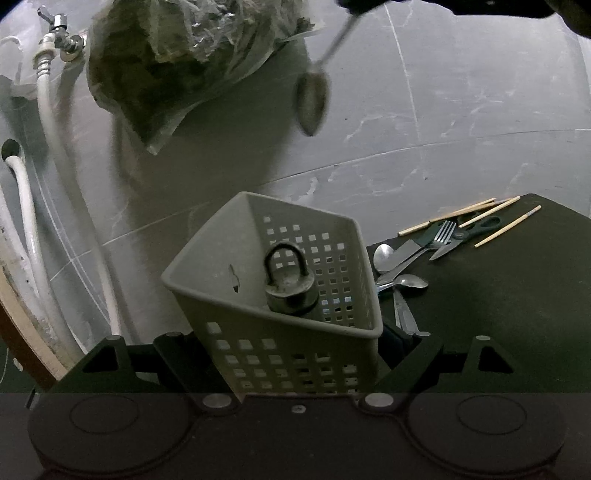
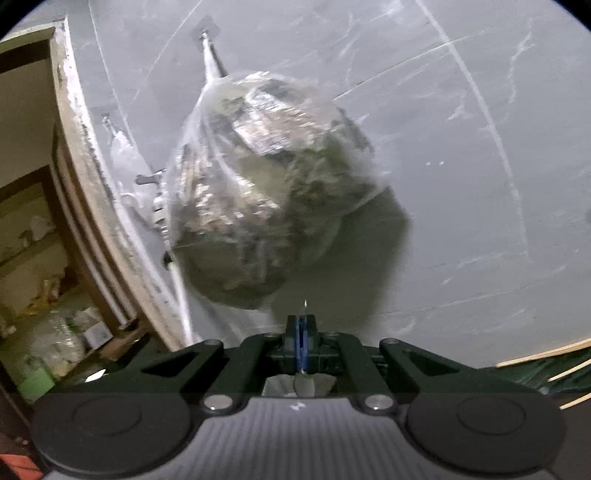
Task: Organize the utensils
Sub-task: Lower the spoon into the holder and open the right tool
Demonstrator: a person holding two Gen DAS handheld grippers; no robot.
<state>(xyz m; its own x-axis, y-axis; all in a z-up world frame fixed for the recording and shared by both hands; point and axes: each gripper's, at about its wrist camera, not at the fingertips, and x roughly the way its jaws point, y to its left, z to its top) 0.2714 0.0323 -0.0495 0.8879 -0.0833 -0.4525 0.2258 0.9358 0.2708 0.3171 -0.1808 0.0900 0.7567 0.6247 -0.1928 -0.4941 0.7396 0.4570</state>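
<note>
Pinched by its handle in the clenched right gripper (image 2: 303, 332): one spoon (image 1: 312, 103), hanging bowl-down in mid-air above and a little beyond the basket (image 1: 221, 251), well clear of its rim. Not in the basket yet. Looks like the first piece on its way.

Clamped across the left gripper (image 1: 297, 334), fingers pressed to both side walls: the perforated basket, tilted, mouth open towards the spoon. Inside, only a padlock (image 1: 290, 291); no cutlery.

Left to sort, on the dark table (image 1: 498, 314) just right of the basket: more spoons (image 1: 384, 254), a fork (image 1: 443, 230), scissors (image 1: 476, 227) and several chopsticks (image 1: 447, 218) at the far edge, lying in a loose, overlapping heap. So barely begun, by the look of it.

From the left wrist view alone: basket, padlock, heap, the whole hanging spoon, plus a tap (image 1: 61, 33) and white hoses (image 1: 48, 122) on the far left wall.

From the right wrist view alone: the grip itself, a thin metal edge between blue pads and a sliver of bowl below; also a doorway (image 2: 37, 221) with cluttered shelves at left. No basket there.

In both: a clear bag (image 2: 266, 192) hanging on the grey wall.
</note>
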